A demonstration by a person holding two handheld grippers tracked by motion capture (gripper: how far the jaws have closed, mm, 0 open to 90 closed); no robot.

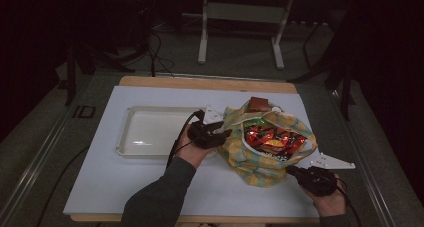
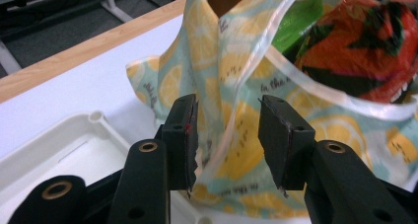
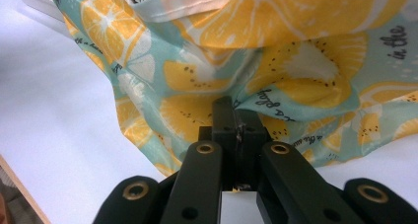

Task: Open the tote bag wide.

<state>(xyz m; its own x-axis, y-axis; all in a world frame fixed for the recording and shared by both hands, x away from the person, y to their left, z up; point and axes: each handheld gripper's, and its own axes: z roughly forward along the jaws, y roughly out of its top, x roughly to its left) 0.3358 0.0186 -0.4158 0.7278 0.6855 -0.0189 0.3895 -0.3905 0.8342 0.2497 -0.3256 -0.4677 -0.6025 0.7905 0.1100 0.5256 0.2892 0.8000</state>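
At the near right of the tabletop (image 1: pixel 150 187), the right hand-held gripper (image 3: pixel 235 119) has its jaws pressed together on a fold of the lemon-print bag (image 1: pixel 260 162), pinching the cloth at the bag's near right corner; in the high view this hand-held gripper (image 1: pixel 295 170) lies low by the bag's near edge, with the person's right hand (image 1: pixel 327 199) behind it. To the left of the bag, the left hand-held gripper (image 2: pixel 227 135) stands with its jaws apart. A fold of the bag's cloth and its pale rim hang between the pads; whether the left pad touches the fabric cannot be told, and the right pad is clear of it. In the high view this hand-held gripper (image 1: pixel 225 133) sits against the bag's left side, held by the left hand (image 1: pixel 192 149).

The bag stands right of the middle of the white tabletop, its mouth open upward. Inside lies a red and orange snack packet (image 1: pixel 272 139), with a patch of green wrapper (image 2: pixel 296 26) beside it. A brown item (image 1: pixel 259 104) shows at the bag's far rim. Just left of the bag, a white tray (image 1: pixel 131 132) rests on the tabletop, its right end near the left hand.
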